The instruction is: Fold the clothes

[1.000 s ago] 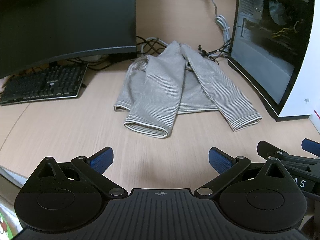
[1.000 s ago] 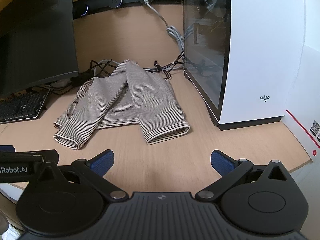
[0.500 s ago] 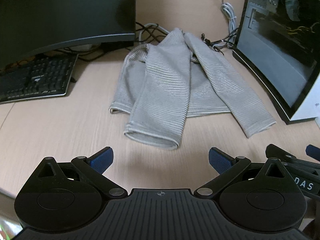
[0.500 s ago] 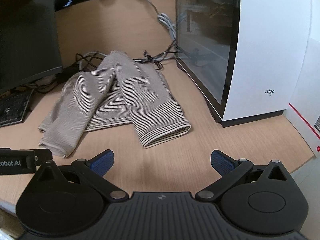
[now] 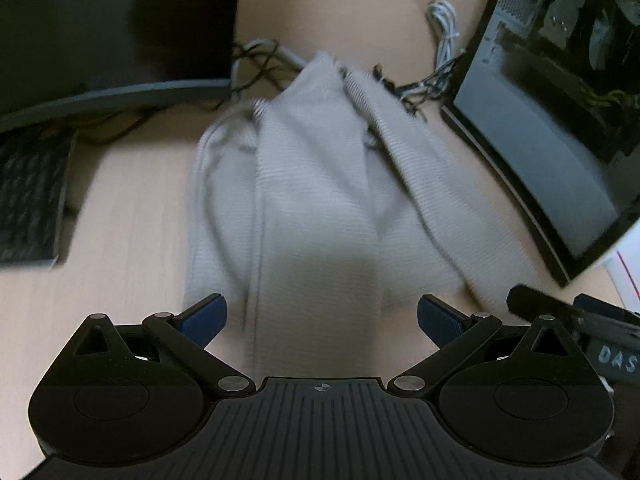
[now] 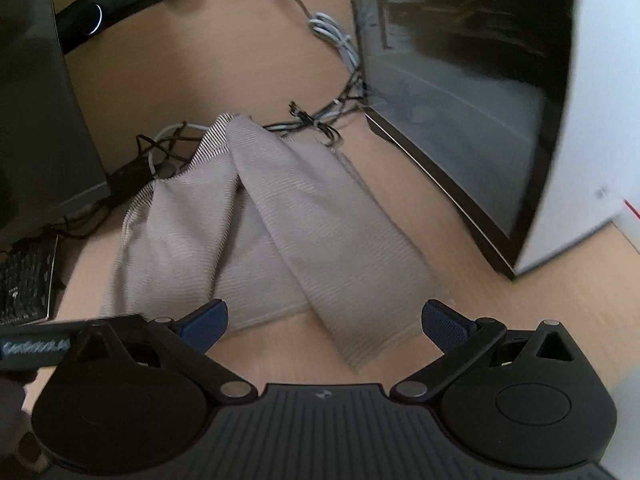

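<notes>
A grey striped long-sleeved garment (image 5: 316,184) lies on the wooden desk (image 5: 132,240) with both sleeves folded over its body. In the left wrist view the left sleeve runs down between the blue pads of my left gripper (image 5: 322,318), which is open and holds nothing. In the right wrist view the same garment (image 6: 272,232) shows its right sleeve cuff (image 6: 372,344) between the pads of my right gripper (image 6: 324,320), also open. Both views are blurred by motion.
A dark monitor (image 5: 104,24) and a keyboard (image 5: 28,196) stand at the left. A white computer case with a glass side (image 6: 472,80) stands at the right. Cables (image 6: 316,124) lie behind the garment. The other gripper shows at each view's edge.
Both grippers have moved forward and down toward the garment, so each sleeve cuff now sits between the open pads. The garment itself has not moved.
</notes>
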A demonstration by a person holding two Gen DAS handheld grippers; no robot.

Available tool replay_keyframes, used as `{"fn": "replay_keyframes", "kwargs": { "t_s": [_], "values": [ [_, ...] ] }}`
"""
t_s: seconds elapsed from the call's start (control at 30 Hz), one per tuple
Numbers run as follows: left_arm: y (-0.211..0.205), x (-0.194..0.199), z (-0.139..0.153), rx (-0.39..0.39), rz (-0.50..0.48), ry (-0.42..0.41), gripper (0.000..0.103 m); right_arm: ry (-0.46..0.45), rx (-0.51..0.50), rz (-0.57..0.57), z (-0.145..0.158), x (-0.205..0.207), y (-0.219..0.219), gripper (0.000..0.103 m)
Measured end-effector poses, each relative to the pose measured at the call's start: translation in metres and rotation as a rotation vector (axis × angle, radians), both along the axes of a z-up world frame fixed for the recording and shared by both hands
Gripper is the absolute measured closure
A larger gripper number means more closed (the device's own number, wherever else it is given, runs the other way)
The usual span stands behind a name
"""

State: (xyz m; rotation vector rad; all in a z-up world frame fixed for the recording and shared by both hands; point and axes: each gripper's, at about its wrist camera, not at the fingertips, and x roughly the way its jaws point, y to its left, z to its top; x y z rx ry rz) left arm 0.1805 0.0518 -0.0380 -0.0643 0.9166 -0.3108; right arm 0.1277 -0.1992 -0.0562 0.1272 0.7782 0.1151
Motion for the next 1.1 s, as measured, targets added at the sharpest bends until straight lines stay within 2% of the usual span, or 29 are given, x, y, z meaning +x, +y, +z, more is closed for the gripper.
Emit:
{"fn": "replay_keyframes", "kwargs": {
  "t_s": [0.2,0.3,0.4,0.43,0.53,0.7,0.87,0.97,1.1],
  "values": [
    [-0.011,0.058,-0.013,-0.058,0.03,-0.003,0.0,-0.006,-0.028,0.073,-0.01,0.053,0.016,0.0],
    [-0.015,0.079,-0.03,-0.053,0.113,0.033,0.0,-0.014,-0.052,0.135,-0.023,0.084,0.025,0.0],
    [-0.01,0.089,-0.047,-0.082,0.198,0.086,0.0,-0.053,0.006,0.2,-0.03,0.112,0.029,0.0],
    [-0.01,0.087,-0.049,-0.076,0.205,0.059,0.0,-0.063,0.038,0.22,-0.033,0.121,0.03,0.0],
    [-0.014,0.082,-0.052,-0.031,0.204,0.03,0.0,0.009,0.098,0.282,-0.052,0.149,0.037,0.0],
    [-0.02,0.074,-0.055,0.032,0.156,0.01,0.0,0.024,0.066,0.348,-0.07,0.143,0.043,0.0],
    [-0.019,0.055,-0.057,0.081,0.11,0.003,0.0,0.053,0.104,0.393,-0.07,0.121,0.028,0.0],
    [-0.013,0.038,-0.057,0.091,0.084,0.009,0.0,0.08,0.137,0.409,-0.07,0.098,0.011,0.0],
    [0.002,0.008,-0.052,0.046,0.06,0.069,0.0,0.105,0.112,0.445,-0.069,0.068,0.0,0.0]
  ]
}}
